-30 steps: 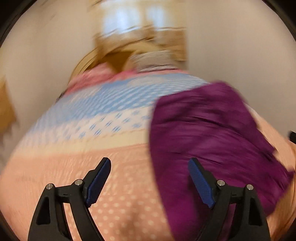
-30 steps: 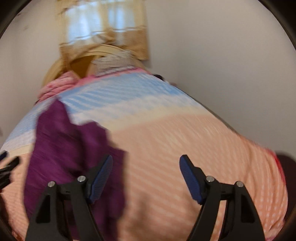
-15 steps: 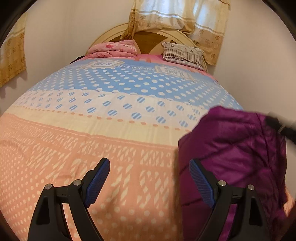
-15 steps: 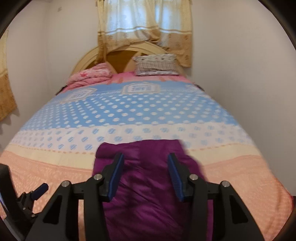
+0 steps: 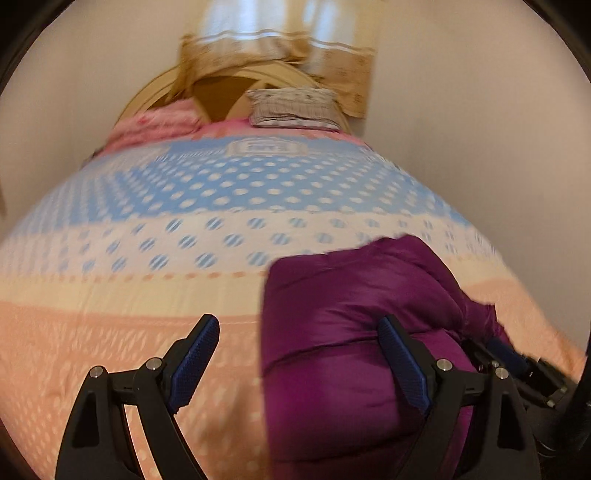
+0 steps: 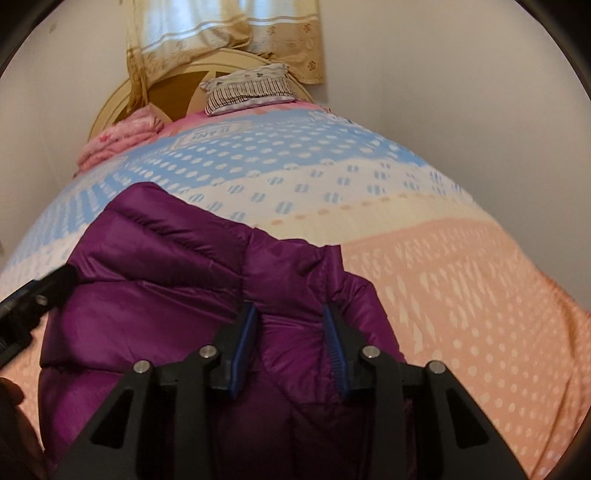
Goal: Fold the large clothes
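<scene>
A puffy purple jacket (image 6: 177, 288) lies bunched on the near part of the bed. My right gripper (image 6: 290, 314) is down on the jacket's right side. Its jaws are closing, and a raised fold of purple fabric fills the gap and touches both blue pads. In the left wrist view the jacket (image 5: 351, 314) lies at lower right. My left gripper (image 5: 297, 325) hangs wide open over the jacket's left edge and holds nothing. The right gripper's (image 5: 509, 354) finger tip shows past the jacket's far side. A black part of the left gripper (image 6: 37, 299) shows at the jacket's left.
The bed quilt (image 5: 147, 332) has peach, cream and blue dotted bands. A striped pillow (image 6: 247, 90) and a folded pink blanket (image 6: 118, 140) lie at the rounded headboard (image 6: 110, 107) under a curtain (image 6: 221, 29). A wall (image 6: 480, 110) runs close along the bed's right side.
The right gripper's jaws have narrowed from wide apart to a close pinch and have come down onto the jacket. The left gripper stayed wide open and shifted towards the jacket's left edge.
</scene>
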The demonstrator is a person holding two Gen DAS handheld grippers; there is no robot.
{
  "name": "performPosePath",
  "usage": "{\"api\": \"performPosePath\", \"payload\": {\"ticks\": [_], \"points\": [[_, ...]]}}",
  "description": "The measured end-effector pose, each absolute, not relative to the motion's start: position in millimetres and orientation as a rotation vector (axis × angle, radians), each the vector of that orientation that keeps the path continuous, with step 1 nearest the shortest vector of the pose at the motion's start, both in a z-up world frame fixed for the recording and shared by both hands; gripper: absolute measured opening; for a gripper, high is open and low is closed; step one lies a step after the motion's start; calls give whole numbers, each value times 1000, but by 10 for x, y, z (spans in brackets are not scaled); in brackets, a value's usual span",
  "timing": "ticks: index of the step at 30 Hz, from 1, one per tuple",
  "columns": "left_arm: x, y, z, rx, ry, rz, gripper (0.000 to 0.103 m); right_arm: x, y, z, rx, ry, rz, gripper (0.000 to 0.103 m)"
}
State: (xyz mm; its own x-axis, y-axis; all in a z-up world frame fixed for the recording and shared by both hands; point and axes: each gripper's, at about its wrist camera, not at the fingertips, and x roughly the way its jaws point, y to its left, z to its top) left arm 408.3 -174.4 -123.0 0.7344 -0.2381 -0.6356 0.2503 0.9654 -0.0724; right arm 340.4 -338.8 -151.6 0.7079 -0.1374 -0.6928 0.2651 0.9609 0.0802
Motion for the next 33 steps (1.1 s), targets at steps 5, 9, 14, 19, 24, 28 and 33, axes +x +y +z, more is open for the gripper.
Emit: {"api": "performPosePath", "payload": {"ticks": [5, 9, 14, 19, 24, 28, 33], "points": [[4116, -1942, -1471, 131, 726, -237, 95, 3378, -3499, -1592, 258, 725, -145, 40], [4182, -1859, -1579, 60, 754, -243, 99, 3399, -3512, -1649, 279, 719, -125, 40], [4235, -1891, -1679, 30, 781, -245, 101, 3428, -3577, -1721, 318, 728, -106, 40], [4227, -1913, -1733, 25, 790, -243, 102, 3440, -3612, -1767, 334, 743, -97, 40], [4261, -1885, -1783, -2, 808, -265, 102, 3468, -3606, -1797, 320, 760, -102, 40], [4308, -1859, -1830, -29, 832, -283, 102, 3492, -3582, -1813, 296, 775, -119, 40], [4313, -1901, -1840, -13, 838, -277, 102, 3509, -3601, -1842, 298, 786, -117, 41]]}}
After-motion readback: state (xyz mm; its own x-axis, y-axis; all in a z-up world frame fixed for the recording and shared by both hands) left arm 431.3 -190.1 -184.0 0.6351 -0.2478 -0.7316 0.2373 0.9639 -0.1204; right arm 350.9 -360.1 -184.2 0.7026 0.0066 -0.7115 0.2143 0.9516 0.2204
